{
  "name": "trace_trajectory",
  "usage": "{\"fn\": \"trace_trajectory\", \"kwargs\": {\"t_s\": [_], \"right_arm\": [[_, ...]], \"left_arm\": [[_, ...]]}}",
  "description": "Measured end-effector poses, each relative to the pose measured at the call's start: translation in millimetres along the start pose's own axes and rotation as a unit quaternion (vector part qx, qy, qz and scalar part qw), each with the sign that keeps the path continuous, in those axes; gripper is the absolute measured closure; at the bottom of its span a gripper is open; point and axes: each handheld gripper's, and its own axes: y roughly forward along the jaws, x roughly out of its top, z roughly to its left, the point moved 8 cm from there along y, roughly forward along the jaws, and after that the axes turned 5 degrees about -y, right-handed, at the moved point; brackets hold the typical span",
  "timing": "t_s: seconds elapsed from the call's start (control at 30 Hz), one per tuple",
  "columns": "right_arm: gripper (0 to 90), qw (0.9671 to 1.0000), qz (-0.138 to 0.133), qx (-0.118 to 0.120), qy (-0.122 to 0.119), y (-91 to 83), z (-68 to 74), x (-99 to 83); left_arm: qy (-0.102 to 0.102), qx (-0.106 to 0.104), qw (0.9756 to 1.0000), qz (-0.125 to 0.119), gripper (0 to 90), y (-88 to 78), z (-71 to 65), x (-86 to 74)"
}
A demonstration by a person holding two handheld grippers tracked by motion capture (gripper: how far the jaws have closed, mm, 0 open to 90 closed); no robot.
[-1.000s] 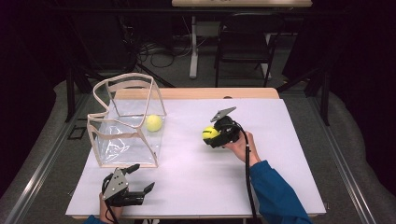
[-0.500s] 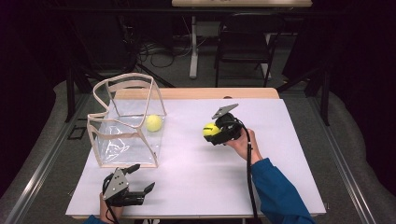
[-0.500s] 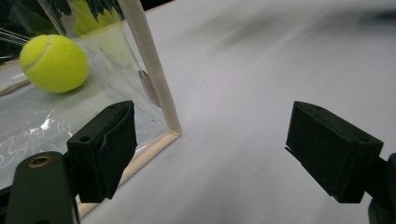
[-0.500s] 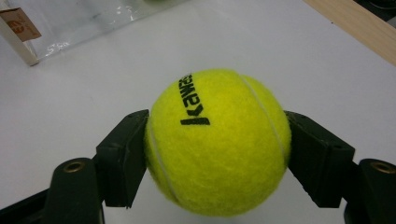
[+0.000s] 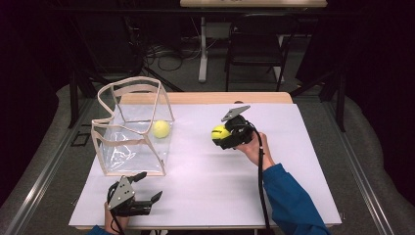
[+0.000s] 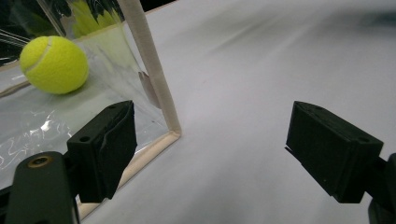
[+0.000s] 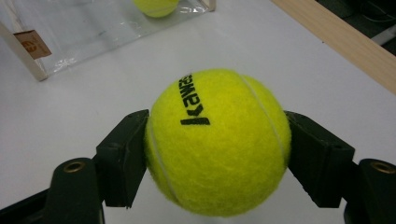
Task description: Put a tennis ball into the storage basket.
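Observation:
A clear plastic bag with beige trim (image 5: pixel 128 126) stands open at the table's left, and a yellow tennis ball (image 5: pixel 161 129) lies in it. My right gripper (image 5: pixel 219 134) is to the right of the bag, shut on a second tennis ball (image 5: pixel 219 132) just above the table. In the right gripper view both pads press the sides of this ball (image 7: pixel 217 140), which bears black lettering; the bag (image 7: pixel 93 28) lies ahead. My left gripper (image 5: pixel 149 186) rests open near the front edge. Between its jaws (image 6: pixel 219 149) is bare table, with the bag's trim (image 6: pixel 149 65) and the inner ball (image 6: pixel 53 65) beyond.
The white table top (image 5: pixel 293 161) ends in a wooden strip (image 5: pixel 205 98) at the far edge. A blue sleeve (image 5: pixel 288 200) reaches in from the lower right. A dark chair (image 5: pixel 254 49) and cables on the floor lie beyond the table.
The right gripper, with its ball, has edged slightly up and away from the front edge. The left gripper and the bag have stayed put.

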Motion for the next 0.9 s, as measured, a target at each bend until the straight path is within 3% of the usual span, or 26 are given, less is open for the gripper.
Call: {"fn": "trace_trajectory", "kwargs": {"t_s": [0.9], "right_arm": [[26.6,0.9997,-0.019,-0.016,-0.008,-13.1,-6.3,25.2]], "left_arm": [[0.000,0.002,1.0000,-0.001,16.0,0.0,0.7,0.3]]}}
